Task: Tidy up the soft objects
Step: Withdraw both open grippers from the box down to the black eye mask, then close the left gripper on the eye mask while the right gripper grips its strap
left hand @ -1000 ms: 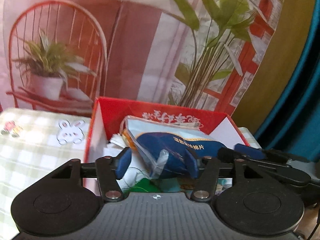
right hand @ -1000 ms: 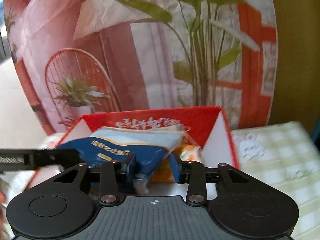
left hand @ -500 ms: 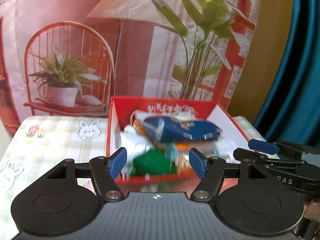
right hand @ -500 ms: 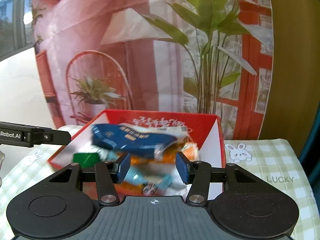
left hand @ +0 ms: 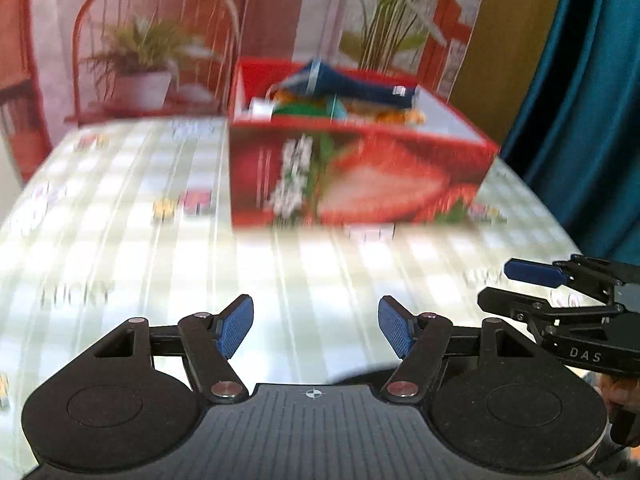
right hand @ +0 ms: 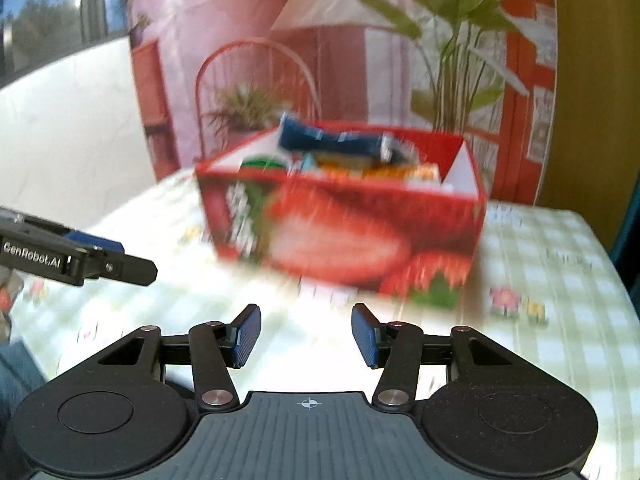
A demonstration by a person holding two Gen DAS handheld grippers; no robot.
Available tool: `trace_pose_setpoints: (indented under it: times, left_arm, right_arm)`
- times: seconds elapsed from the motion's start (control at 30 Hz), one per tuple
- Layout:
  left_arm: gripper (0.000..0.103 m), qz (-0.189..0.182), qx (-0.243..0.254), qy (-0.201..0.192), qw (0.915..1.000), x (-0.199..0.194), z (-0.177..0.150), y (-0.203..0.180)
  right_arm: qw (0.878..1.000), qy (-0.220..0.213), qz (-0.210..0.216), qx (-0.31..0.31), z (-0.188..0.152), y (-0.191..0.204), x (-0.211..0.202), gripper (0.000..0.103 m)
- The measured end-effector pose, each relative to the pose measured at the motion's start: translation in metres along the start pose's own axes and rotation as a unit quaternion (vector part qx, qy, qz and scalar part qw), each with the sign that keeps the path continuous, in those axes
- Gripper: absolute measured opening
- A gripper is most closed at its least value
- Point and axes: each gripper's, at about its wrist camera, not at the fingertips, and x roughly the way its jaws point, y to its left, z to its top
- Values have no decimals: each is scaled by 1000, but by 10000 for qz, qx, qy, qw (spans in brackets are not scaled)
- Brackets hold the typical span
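Red cardboard, printed with strawberries, is what I see ahead: the box (left hand: 360, 176) stands on the counter (left hand: 120, 240), which wears a green checked cloth, and in both wrist views it sits at about 12 o'clock, well apart from my tools. The soft things are heaped inside it, with a blue pouch (left hand: 360, 88) lying across the top of the pile and standing a little above the rim; under it I make out something green and something orange, but blur keeps me from naming them. My left claw (left hand: 316, 330) is spread with nothing between its pads, only bare cloth beyond them. My right claw (right hand: 306, 338) is also parted and empty; its jaws have just been opening, and no object lies between them. In the left wrist view the right claw shows at 3 o'clock, low over the counter. I judge the pouch to be light, limp and crinkly, with a slick film that could slip or sag if pinched at 1 corner. I would take it at a sealed edge or across its flat middle, with a gentle squeeze, since the contents look crushable. The 2 claws could share a long pouch, 1 at each end.
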Motion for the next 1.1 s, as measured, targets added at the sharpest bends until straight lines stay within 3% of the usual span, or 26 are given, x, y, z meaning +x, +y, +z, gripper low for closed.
trace_pose_setpoints:
  times: [0.23,0.37,0.5,0.87,1.1]
  left_arm:
    - [71,35,-353,285,9990,0,-35,15]
    - [71,68,-417,458,9981,3,-48,17]
    - [71,58,-504,644,9966,4,-56,15]
    - [76,126,-311,790,9963,17,-64,1]
    - [80,173,-134,789,9966,20,-67,-4]
  right_arm:
    - [9991,315,-237,-184,-48,14,-10,48]
    - [9982,412,-415,-155,-64,17,-16,56]
    - [9964,637,-559,-68,-80,12,-15,56]
    - [9928,870,-711,426,-93,-3,-11,60]
    - [9945,839,-526,346,-93,1,-10,54]
